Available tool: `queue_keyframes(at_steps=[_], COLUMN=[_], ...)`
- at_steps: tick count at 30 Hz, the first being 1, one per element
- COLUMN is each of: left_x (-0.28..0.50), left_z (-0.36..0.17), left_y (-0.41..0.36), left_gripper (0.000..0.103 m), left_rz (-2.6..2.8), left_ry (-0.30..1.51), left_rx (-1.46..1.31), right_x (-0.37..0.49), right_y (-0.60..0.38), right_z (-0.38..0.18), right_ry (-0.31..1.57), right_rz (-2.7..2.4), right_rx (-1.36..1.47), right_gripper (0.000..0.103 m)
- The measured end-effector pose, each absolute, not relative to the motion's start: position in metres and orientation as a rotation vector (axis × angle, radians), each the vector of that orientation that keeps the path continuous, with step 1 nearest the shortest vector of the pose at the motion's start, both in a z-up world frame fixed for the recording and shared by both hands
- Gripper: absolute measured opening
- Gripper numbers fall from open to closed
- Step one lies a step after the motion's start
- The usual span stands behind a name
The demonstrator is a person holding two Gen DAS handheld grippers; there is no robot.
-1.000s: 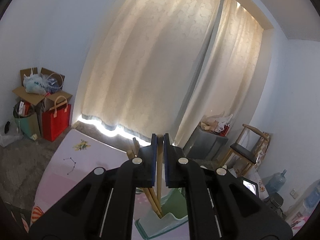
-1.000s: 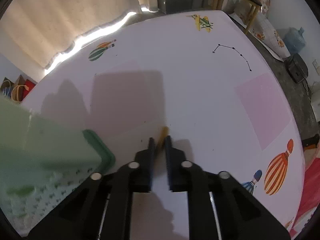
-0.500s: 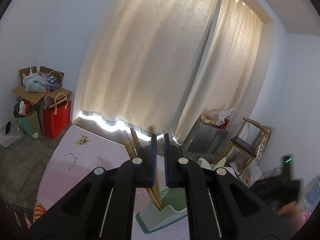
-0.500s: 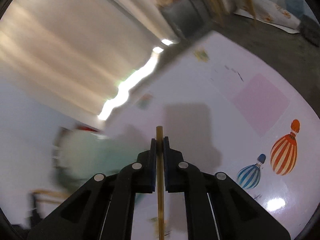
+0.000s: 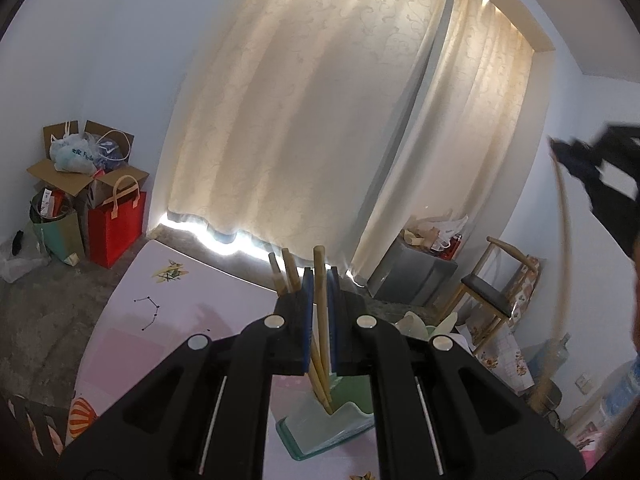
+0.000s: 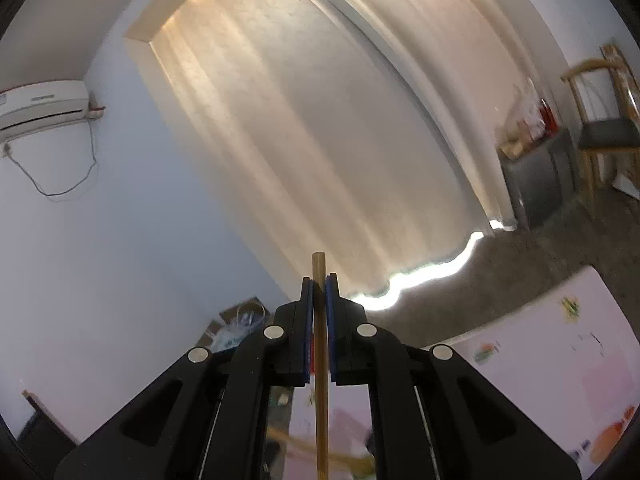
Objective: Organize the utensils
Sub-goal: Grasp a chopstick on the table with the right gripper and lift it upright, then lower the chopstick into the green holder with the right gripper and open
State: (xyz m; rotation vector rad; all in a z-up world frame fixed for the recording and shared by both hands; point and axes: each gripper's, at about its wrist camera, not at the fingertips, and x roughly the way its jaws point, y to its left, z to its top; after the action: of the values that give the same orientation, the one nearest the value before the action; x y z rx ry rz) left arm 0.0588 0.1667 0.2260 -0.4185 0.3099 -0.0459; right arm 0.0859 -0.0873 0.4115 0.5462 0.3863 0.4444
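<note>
My left gripper [image 5: 319, 276] is shut on a wooden chopstick [image 5: 320, 300] that stands upright between its blue pads, its lower end in a pale green utensil holder [image 5: 332, 416] on the pink table [image 5: 160, 320]. Two more chopsticks [image 5: 282, 270] stand in the same holder just left of the pads. My right gripper [image 6: 319, 280] is shut on another wooden chopstick [image 6: 320, 360], held upright and raised high, pointing at the curtain. It also shows in the left wrist view [image 5: 580, 164], blurred at the upper right with its chopstick [image 5: 562, 248] hanging down.
White and green spoons [image 5: 424, 326] poke up behind the holder. Bags and boxes [image 5: 80, 200] stand on the floor at left. A grey cabinet [image 5: 412, 276] and a wooden chair [image 5: 500, 280] stand at right. The curtain [image 5: 320, 120] fills the background.
The right gripper has lifted its chopstick off the table and tilted up toward the curtain. The left gripper has kept hold of its chopstick in the holder and shifted slightly.
</note>
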Motion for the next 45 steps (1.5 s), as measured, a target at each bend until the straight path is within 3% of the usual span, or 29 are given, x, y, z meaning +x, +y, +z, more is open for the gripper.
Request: queue_keyframes(at_steps=[6, 10, 17, 18, 19, 20, 22, 23, 27, 32, 34, 40, 45], left_x=[0.06, 0.06, 0.058, 0.057, 0.054, 0.051, 0.039, 0.031, 0.004, 0.025, 0.041, 0.077, 0.096], left_z=[0.225, 0.224, 0.229, 0.229, 0.23, 0.231, 0.233, 0.233, 0.223, 0.175, 0.162, 0.144, 0.141], left_y=[0.167, 0.166, 0.166, 0.165, 0.163, 0.163, 0.161, 0.16, 0.157, 0.133, 0.122, 0.096, 0.109], left_gripper=[0.005, 0.005, 0.005, 0.006, 0.017, 0.025, 0.038, 0.04, 0.054, 0.063, 0.072, 0.072, 0.054], left_rz=[-0.056, -0.061, -0.094, -0.102, -0.121, -0.126, -0.147, -0.156, -0.177, -0.27, -0.296, -0.369, -0.422], left_ry=[0.319, 0.32, 0.313, 0.309, 0.298, 0.289, 0.269, 0.261, 0.264, 0.475, 0.524, 0.588, 0.626], left_rx=[-0.426, -0.436, -0.419, -0.416, -0.406, -0.395, -0.378, -0.369, -0.356, -0.288, -0.225, -0.061, -0.068], right_x=[0.11, 0.085, 0.068, 0.064, 0.06, 0.059, 0.052, 0.047, 0.03, 0.025, 0.038, 0.128, 0.189], right_y=[-0.034, -0.006, 0.027, 0.026, 0.024, 0.022, 0.015, 0.006, -0.029, -0.101, -0.131, -0.202, -0.198], right_z=[0.376, 0.339, 0.273, 0.268, 0.264, 0.263, 0.265, 0.268, 0.286, 0.296, 0.285, 0.217, 0.17], right_ry=[0.27, 0.089, 0.189, 0.197, 0.209, 0.224, 0.254, 0.259, 0.265, 0.324, 0.373, 0.63, 0.813], right_rz=[0.434, 0.389, 0.434, 0.443, 0.447, 0.461, 0.499, 0.504, 0.516, 0.454, 0.431, 0.34, 0.538], right_rx=[0.419, 0.254, 0.094, 0.077, 0.063, 0.059, 0.066, 0.063, 0.094, 0.206, 0.29, 0.503, 0.668], right_gripper=[0.006, 0.007, 0.007, 0.007, 0.009, 0.013, 0.043, 0.047, 0.056, 0.068, 0.073, 0.074, 0.074])
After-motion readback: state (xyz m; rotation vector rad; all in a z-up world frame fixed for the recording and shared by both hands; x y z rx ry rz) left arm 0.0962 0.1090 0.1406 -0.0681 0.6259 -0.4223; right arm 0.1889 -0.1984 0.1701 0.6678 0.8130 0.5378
